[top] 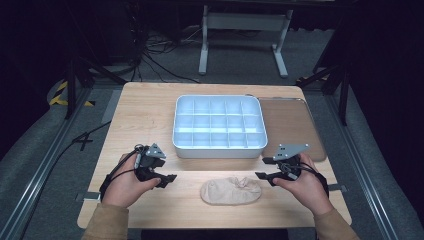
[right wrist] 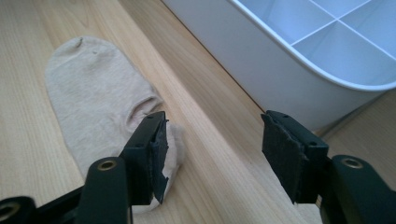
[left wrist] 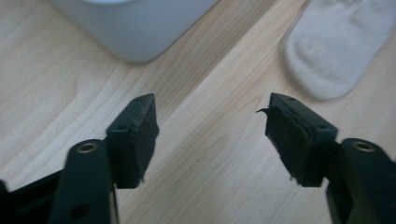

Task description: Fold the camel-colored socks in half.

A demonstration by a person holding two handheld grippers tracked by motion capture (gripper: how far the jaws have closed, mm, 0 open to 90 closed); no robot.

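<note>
Nearest the person, at six o'clock on the wooden bench (top: 150, 115), two sleeved forearms come in from the bottom edge of the high view, each hand wrapped around a set of tongs. At about eight o'clock the left tongs (top: 169, 178) point toward three o'clock, and the left gripper view shows their black jaws spread wide over bare wood, pinching nothing. At about four o'clock the right tongs (top: 264, 168) point back toward nine o'clock. The right gripper view shows them (right wrist: 212, 154) spread wide as well, with one pad hanging over the open cuff end of a beige sock (right wrist: 93, 107) and the other over bare wood beside a white tray (right wrist: 261, 65); whether that pad touches the cloth cannot be told.

Between the two sets of tongs, the sock (top: 231, 190) lies flat on the bench at roughly six o'clock, its long side running from nine to three o'clock. From the left tongs (left wrist: 212, 140) its rounded toe end (left wrist: 336, 51) shows at about one o'clock.

Just beyond the sock, near the bench's centre, sits the white tray (top: 219, 148), divided by thin walls into a grid of small compartments. Beside it at three o'clock lies a flat brown lid or board (top: 290, 125). Past the far edge, at twelve o'clock, white frame legs (top: 245, 30) and dark cables (top: 160, 55) lie on the grey floor.
</note>
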